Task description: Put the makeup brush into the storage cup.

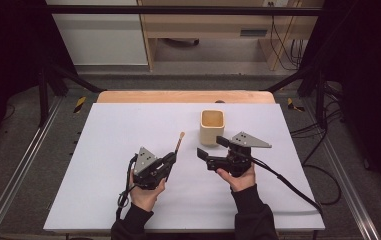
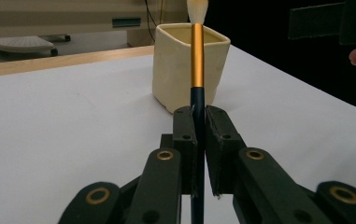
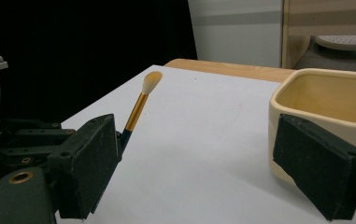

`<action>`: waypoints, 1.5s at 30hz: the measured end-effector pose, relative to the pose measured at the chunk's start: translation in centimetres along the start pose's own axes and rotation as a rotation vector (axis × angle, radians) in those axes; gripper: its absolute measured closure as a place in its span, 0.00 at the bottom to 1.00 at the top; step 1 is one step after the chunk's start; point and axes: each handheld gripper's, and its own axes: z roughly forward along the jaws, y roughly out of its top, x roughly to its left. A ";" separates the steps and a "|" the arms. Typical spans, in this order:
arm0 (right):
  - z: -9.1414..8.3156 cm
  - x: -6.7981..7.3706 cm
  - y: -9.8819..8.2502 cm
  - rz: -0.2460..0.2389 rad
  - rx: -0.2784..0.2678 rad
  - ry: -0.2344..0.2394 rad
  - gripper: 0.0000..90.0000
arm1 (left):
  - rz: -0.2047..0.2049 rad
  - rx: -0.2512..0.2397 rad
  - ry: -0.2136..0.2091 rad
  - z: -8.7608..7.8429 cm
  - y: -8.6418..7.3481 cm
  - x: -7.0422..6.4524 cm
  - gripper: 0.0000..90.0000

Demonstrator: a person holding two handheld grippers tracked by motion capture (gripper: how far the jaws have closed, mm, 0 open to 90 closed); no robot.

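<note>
**Brush in the left gripper, cup straight ahead of it**

The left gripper [image 1: 170, 161] is clamped tight on the dark handle of a makeup brush [image 2: 197, 56]. The brush sticks out forward from between the jaws, its long axis in line with them, gold collar and pale bristle tip leading. The bristles point at the cream square cup [image 2: 189, 65], which stands upright on the white table [image 1: 128, 125] directly ahead of the tip and a little beyond it, not yet touched as far as the high view shows.

The right gripper [image 1: 212, 148] holds nothing. Its jaws stand wide apart, and the cup sits just beside its far jaw, close but with no pad pressing on the wall. It is the nearer of the two to the cup.

Judging from this, the coming move is to carry the brush forward along its own axis, lift the tip over the rim and drop it in, with the right gripper placed to steady the cup.
</note>
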 end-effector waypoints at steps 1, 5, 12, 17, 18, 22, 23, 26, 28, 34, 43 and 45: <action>0.2 0.1 -0.1 0.001 0.003 0.000 0.16 | -0.001 -0.002 0.003 0.0 -0.1 0.0 0.92; 0.8 0.4 -0.4 0.002 0.010 0.008 0.17 | -0.010 -0.005 0.005 0.0 -0.4 -0.1 0.92; 1.7 1.3 -0.6 0.002 0.008 0.035 0.20 | -0.015 -0.007 0.003 0.4 -0.8 -0.5 0.92; 2.2 1.5 -1.1 0.012 0.011 0.041 0.22 | -0.020 -0.010 0.002 0.5 -1.0 -0.8 0.92; 2.3 1.5 -1.2 0.014 0.012 0.041 0.23 | -0.021 -0.010 0.002 0.5 -1.0 -0.9 0.92; 2.5 1.6 -1.4 0.023 0.010 0.042 0.24 | -0.026 -0.009 -0.003 0.7 -1.1 -1.2 0.92; 2.5 1.6 -1.4 0.023 0.009 0.039 0.25 | -0.026 -0.012 -0.004 0.8 -1.2 -1.2 0.92; 2.6 1.6 -1.5 0.029 0.008 0.038 0.26 | -0.028 -0.012 -0.007 0.9 -1.2 -1.4 0.92; 2.7 1.7 -1.6 0.037 0.009 0.042 0.27 | -0.029 -0.016 -0.010 1.0 -1.2 -1.6 0.92; 2.9 1.7 -1.8 0.048 0.008 0.047 0.29 | -0.028 -0.019 -0.012 1.1 -1.2 -2.0 0.92; 3.1 1.8 -2.0 0.071 0.007 0.046 0.36 | -0.028 -0.022 -0.017 1.3 -1.4 -2.6 0.92; 3.2 1.8 -2.1 0.073 0.004 0.045 0.37 | -0.030 -0.023 -0.020 1.3 -1.4 -2.8 0.92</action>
